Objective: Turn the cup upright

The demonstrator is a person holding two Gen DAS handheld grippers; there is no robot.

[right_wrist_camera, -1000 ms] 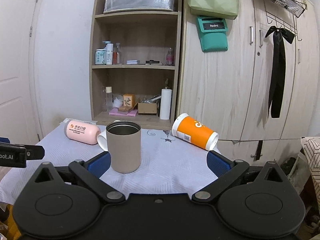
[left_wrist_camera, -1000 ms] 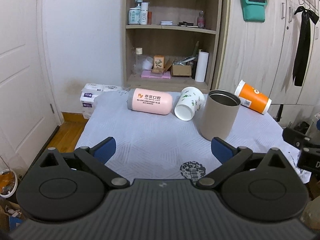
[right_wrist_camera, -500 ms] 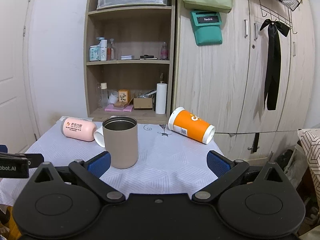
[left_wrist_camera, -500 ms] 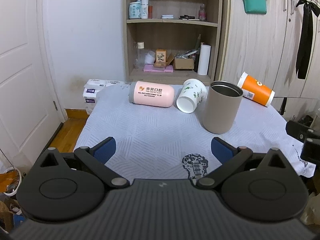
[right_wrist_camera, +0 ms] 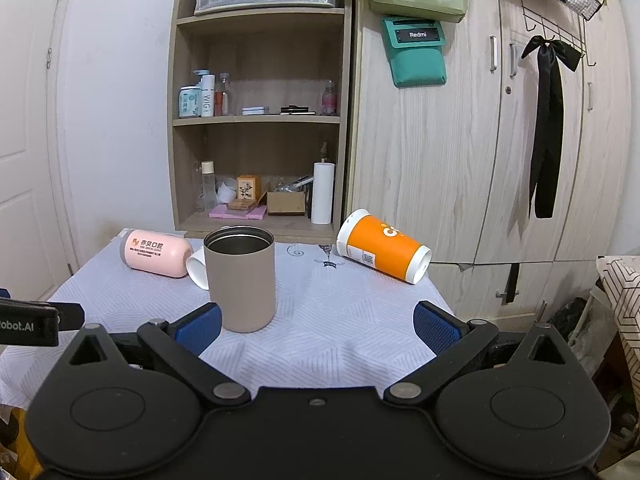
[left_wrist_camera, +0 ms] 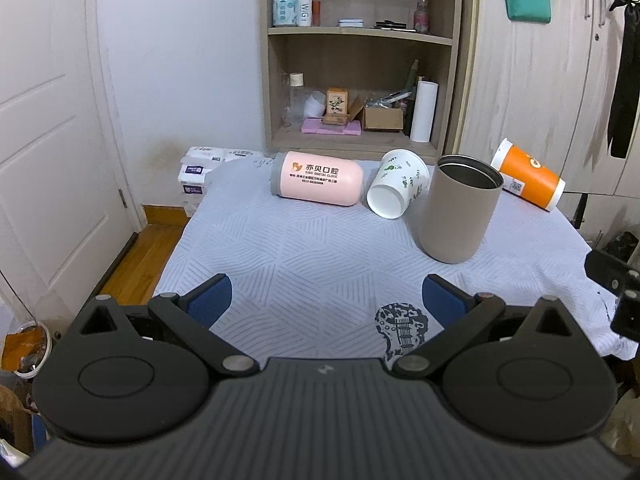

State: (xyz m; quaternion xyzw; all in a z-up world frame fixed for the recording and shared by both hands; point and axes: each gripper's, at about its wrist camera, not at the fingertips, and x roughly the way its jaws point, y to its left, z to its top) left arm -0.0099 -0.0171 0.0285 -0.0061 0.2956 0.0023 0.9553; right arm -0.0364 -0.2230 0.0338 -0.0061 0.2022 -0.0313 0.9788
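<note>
A taupe metal cup (left_wrist_camera: 460, 208) (right_wrist_camera: 241, 278) stands upright on the cloth-covered table (left_wrist_camera: 304, 256). A pink cup (left_wrist_camera: 318, 178) (right_wrist_camera: 156, 254), a white leaf-print paper cup (left_wrist_camera: 396, 190) (right_wrist_camera: 197, 270) and an orange paper cup (left_wrist_camera: 528, 178) (right_wrist_camera: 382, 252) lie on their sides at the far side. My left gripper (left_wrist_camera: 326, 302) is open and empty, short of the cups near the front of the table. My right gripper (right_wrist_camera: 318, 326) is open and empty, with the taupe cup just beyond its left finger.
A wooden shelf unit (right_wrist_camera: 260, 120) with bottles and boxes stands behind the table, wardrobe doors (right_wrist_camera: 500, 140) to its right. A white door (left_wrist_camera: 48, 140) and wood floor (left_wrist_camera: 136, 256) lie left of the table. Packs of tissues (left_wrist_camera: 204, 164) sit by the far left corner.
Both grippers have pulled back and risen slightly, so the cups look a little farther and lower in view. No cup has moved. Both stay open.
</note>
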